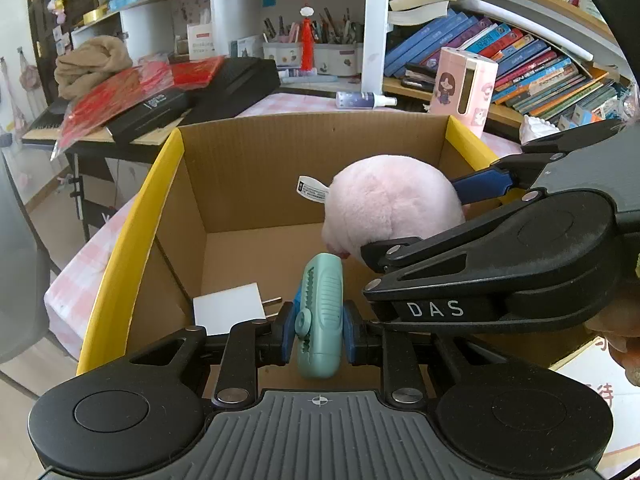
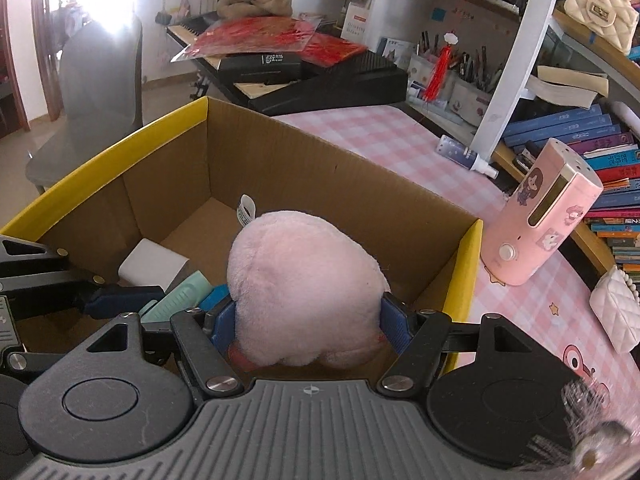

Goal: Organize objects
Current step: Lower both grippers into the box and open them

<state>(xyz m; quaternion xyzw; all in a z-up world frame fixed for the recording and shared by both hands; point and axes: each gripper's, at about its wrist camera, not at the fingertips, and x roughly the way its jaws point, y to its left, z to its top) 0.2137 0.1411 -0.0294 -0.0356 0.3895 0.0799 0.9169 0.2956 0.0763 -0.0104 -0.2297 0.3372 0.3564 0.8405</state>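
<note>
My left gripper (image 1: pixel 317 332) is shut on a teal handheld device (image 1: pixel 322 316) and holds it over the open cardboard box (image 1: pixel 256 168) with yellow rims. My right gripper (image 2: pixel 308 328) is shut on a pink plush toy (image 2: pixel 304 284) with a white tag, also held inside the box. The plush shows in the left wrist view (image 1: pixel 388 204) with the right gripper (image 1: pixel 416 224) coming in from the right. The teal device (image 2: pixel 180 294) and the left gripper's fingers (image 2: pixel 120 300) show at the left of the right wrist view. A white charger block (image 1: pixel 228 308) lies on the box floor.
The box stands on a pink checked tablecloth (image 2: pixel 400 140). A pink humidifier (image 2: pixel 548 216) stands right of the box, with a white quilted purse (image 2: pixel 616 308) and a small spray bottle (image 2: pixel 466 156) nearby. Books (image 1: pixel 520 64), pen holders (image 1: pixel 320 52) and black cases (image 1: pixel 192 96) lie behind.
</note>
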